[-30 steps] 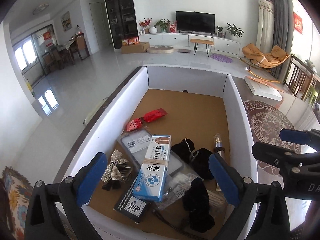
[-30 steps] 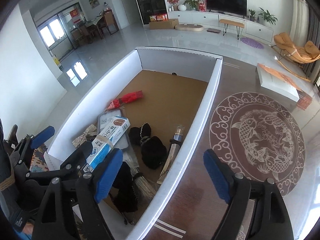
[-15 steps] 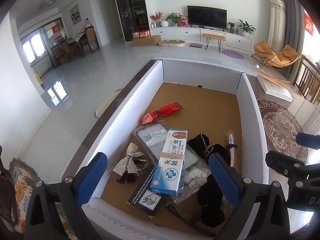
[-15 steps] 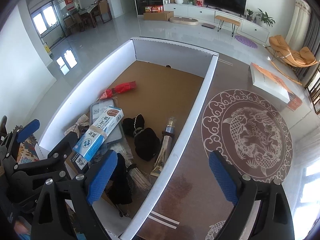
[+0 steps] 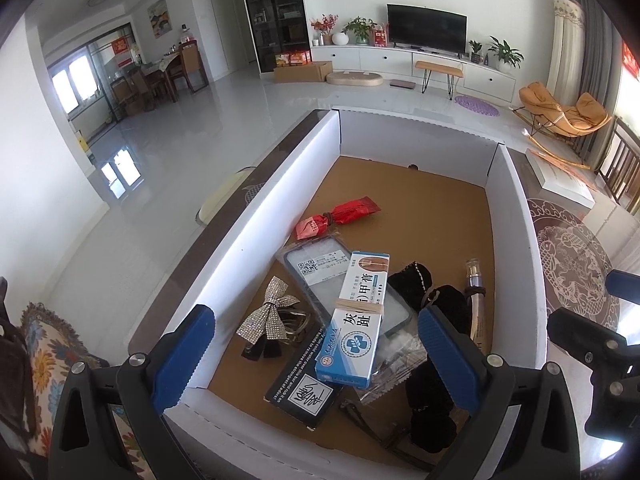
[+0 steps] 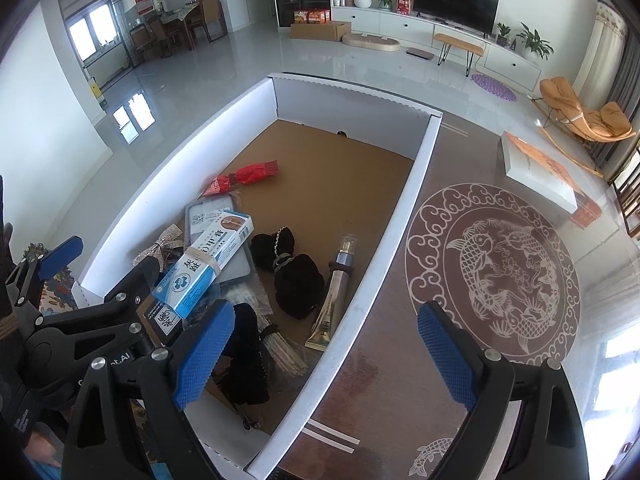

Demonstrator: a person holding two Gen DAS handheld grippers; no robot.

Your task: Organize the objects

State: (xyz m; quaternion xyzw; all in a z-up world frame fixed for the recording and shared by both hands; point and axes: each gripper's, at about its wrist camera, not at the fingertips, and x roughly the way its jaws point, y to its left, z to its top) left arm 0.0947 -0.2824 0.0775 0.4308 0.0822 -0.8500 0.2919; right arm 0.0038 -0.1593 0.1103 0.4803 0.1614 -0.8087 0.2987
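A white cardboard box point(image 5: 264, 216) with a brown floor holds small items near its front end. A blue and white medicine carton point(image 5: 354, 320) lies on a clear phone case point(image 5: 316, 266). Beside them are a silver bow clip point(image 5: 270, 314), a red packet point(image 5: 340, 216), black cloth pouches point(image 5: 440, 304), a gold tube point(image 6: 334, 300) and a black card point(image 5: 304, 384). My left gripper point(image 5: 316, 356) is open and empty above the box's front end. My right gripper point(image 6: 324, 356) is open and empty over the box's right wall point(image 6: 380, 256).
The box sits on a dark table with a round fish pattern point(image 6: 492, 268). A white flat box point(image 6: 540, 172) lies at the table's far right. A patterned cushion point(image 5: 48, 352) is at the near left. The living room floor lies beyond.
Both grippers have pulled back and risen, so more of the box and its front wall shows. The items in the box have not moved.
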